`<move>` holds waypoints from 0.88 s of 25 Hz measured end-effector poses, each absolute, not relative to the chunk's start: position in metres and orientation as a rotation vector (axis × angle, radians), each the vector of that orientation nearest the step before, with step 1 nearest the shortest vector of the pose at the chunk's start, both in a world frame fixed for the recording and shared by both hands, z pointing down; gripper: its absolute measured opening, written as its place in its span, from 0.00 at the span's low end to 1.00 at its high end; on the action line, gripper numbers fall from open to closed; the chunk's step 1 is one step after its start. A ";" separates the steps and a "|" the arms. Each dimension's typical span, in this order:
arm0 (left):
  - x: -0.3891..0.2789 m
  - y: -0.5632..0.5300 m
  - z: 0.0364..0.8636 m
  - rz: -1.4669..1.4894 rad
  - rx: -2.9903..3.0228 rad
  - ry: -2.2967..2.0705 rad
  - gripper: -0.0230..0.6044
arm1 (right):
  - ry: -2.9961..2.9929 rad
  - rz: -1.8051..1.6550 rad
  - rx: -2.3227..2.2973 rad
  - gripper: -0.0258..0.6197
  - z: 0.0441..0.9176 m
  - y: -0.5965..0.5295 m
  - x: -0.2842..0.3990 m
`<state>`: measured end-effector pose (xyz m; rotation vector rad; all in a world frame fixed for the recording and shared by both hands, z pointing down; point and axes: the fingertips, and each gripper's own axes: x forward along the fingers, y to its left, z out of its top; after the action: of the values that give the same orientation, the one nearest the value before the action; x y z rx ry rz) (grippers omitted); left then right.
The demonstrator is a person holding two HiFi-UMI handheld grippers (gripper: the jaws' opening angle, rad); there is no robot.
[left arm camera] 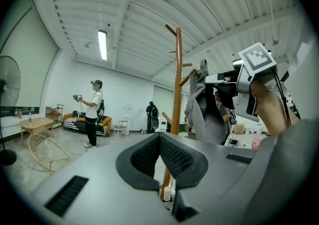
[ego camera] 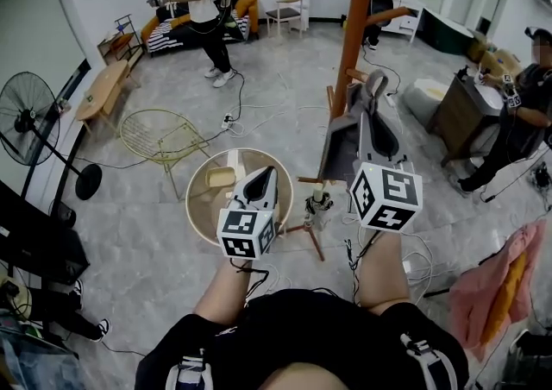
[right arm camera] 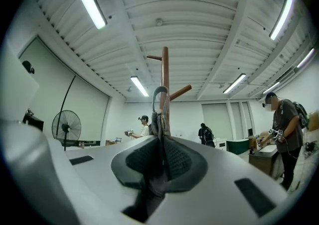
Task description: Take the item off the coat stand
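The person stands close to the wooden coat stand (ego camera: 354, 17) with both tools raised toward it. The right gripper (right arm camera: 161, 142) has its jaws pinched narrow on the grey garment (ego camera: 341, 142), a fold of cloth running up from between the pads. The garment hangs on the stand, its top loop lying against the pole where a peg branches off. The left gripper (left arm camera: 159, 137) is held lower and to the left of the pole, apart from the garment, its jaws together with nothing between them. Below it on the floor is a small round table (ego camera: 207, 181), with a wire chair (ego camera: 159, 134) beside it. Another person (ego camera: 207, 0) stands across the room holding grippers.
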<state>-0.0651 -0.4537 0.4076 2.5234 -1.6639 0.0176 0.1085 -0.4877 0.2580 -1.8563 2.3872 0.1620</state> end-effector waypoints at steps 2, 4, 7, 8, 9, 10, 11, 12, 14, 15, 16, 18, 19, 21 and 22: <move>-0.061 -0.455 0.409 0.018 2.529 -1.643 0.06 | 2.388 0.128 -1.848 0.12 0.263 -0.481 0.114; -0.054 -0.457 0.412 0.020 2.540 -1.616 0.06 | 2.390 0.091 -1.856 0.12 0.272 -0.476 0.121; -0.039 -0.460 0.414 0.023 2.569 -1.574 0.06 | 2.386 0.052 -1.891 0.12 0.291 -0.472 0.137; -0.033 -0.461 0.414 0.025 2.580 -1.562 0.06 | 2.381 0.051 -1.912 0.12 0.298 -0.471 0.143; -0.028 -0.463 0.414 0.030 2.590 -1.550 0.06 | 2.376 0.057 -1.935 0.12 0.305 -0.470 0.149; -0.023 -0.464 0.414 0.035 2.599 -1.539 0.06 | 2.373 0.065 -1.955 0.12 0.312 -0.469 0.153; -0.018 -0.465 0.414 0.040 2.607 -1.529 0.06 | 2.374 0.069 -1.967 0.12 0.320 -0.468 0.157; -0.014 -0.467 0.414 0.043 2.614 -1.521 0.06 | 2.378 0.067 -1.973 0.12 0.329 -0.468 0.160; -0.005 -0.471 0.412 0.047 2.625 -1.511 0.06 | 2.391 0.061 -1.973 0.12 0.345 -0.469 0.166; 0.000 -0.473 0.410 0.049 2.630 -1.508 0.06 | 2.398 0.059 -1.973 0.12 0.352 -0.470 0.170; 0.005 -0.474 0.408 0.052 2.635 -1.505 0.06 | 2.404 0.052 -1.972 0.12 0.358 -0.470 0.174; 0.014 -0.473 0.402 0.054 2.650 -1.498 0.06 | 2.410 0.025 -1.956 0.11 0.364 -0.468 0.179; 0.017 -0.471 0.399 0.053 2.661 -1.494 0.06 | 2.412 0.013 -1.945 0.11 0.365 -0.466 0.180; 0.021 -0.469 0.392 0.051 2.680 -1.492 0.06 | 2.419 0.001 -1.929 0.11 0.366 -0.465 0.179; 0.022 -0.468 0.391 0.053 2.686 -1.492 0.06 | 2.422 -0.004 -1.923 0.11 0.366 -0.465 0.178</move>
<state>0.0216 -0.4682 0.3908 2.6856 -1.4919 0.0529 0.1781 -0.4647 0.3662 -1.9232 2.4224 -0.0040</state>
